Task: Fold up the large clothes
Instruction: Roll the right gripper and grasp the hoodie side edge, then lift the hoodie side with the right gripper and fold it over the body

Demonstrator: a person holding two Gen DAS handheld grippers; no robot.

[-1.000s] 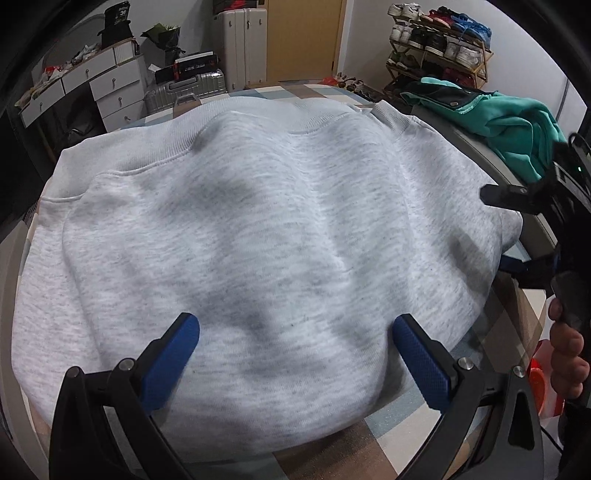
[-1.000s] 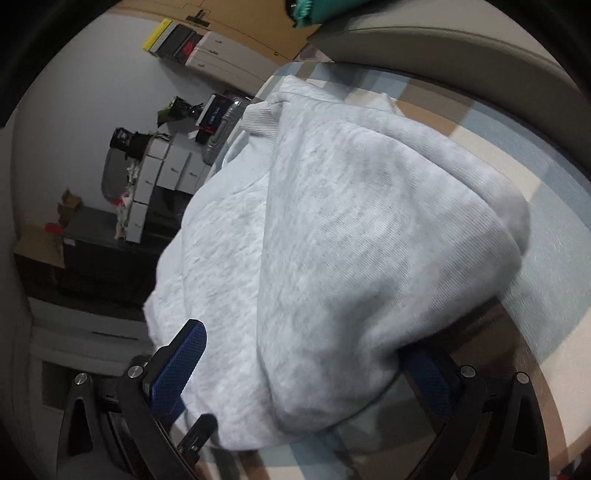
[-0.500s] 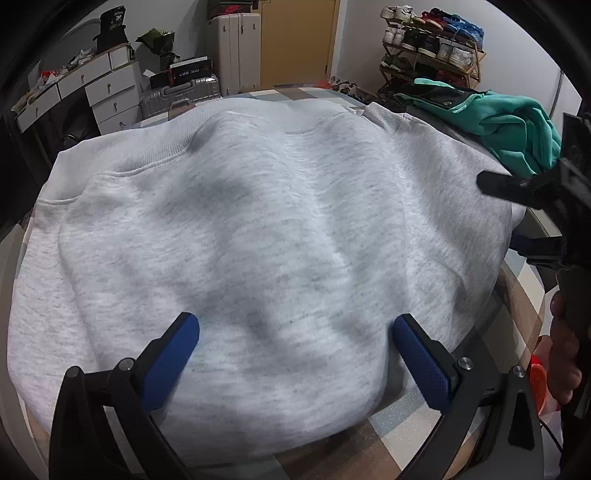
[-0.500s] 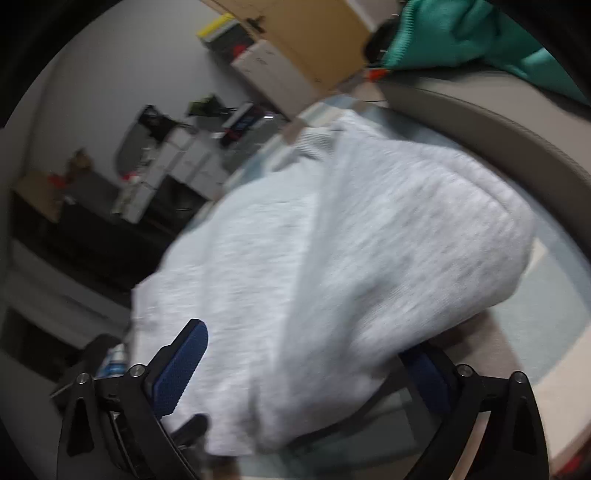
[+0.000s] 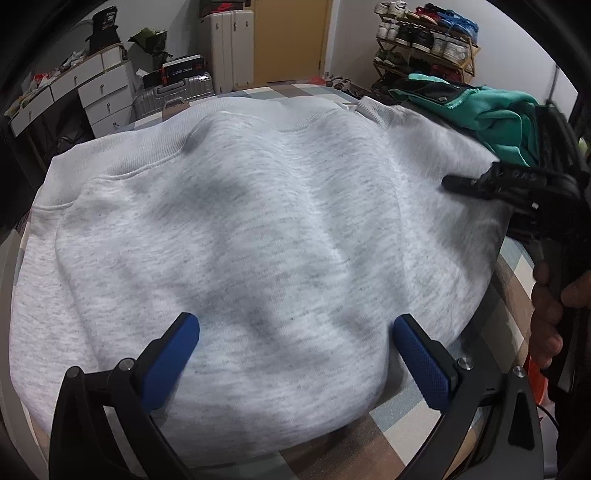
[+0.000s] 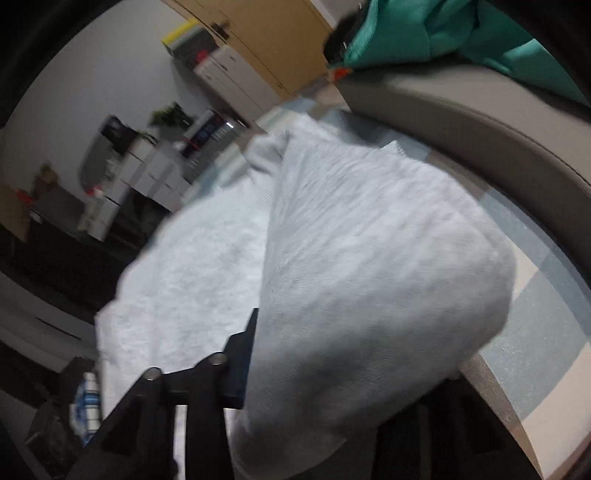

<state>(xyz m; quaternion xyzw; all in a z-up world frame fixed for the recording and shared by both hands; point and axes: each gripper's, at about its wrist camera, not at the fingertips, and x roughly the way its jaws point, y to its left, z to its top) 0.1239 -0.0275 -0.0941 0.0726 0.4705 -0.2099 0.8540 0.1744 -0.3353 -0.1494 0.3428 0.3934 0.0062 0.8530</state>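
A large light grey sweatshirt (image 5: 240, 236) lies spread over a checked table, its ribbed hem toward the far side. My left gripper (image 5: 295, 354) is open, its blue pads hovering over the near edge of the sweatshirt without holding it. My right gripper (image 5: 480, 184) reaches in from the right at the sweatshirt's right edge. In the right wrist view a fold of the grey sweatshirt (image 6: 369, 266) fills the space between the jaws, which have closed in on it, and the fold is lifted off the table.
A teal garment (image 5: 495, 114) lies on a grey cushion (image 6: 480, 122) at the far right. The checked table surface (image 5: 402, 424) shows at the near right. White drawers (image 5: 92, 92), a suitcase (image 5: 173, 92) and a shoe rack (image 5: 424, 33) stand behind.
My right gripper's jaws have closed onto the sweatshirt's right edge and lifted the fold. My left gripper has stayed open and moved slightly nearer over the near edge.
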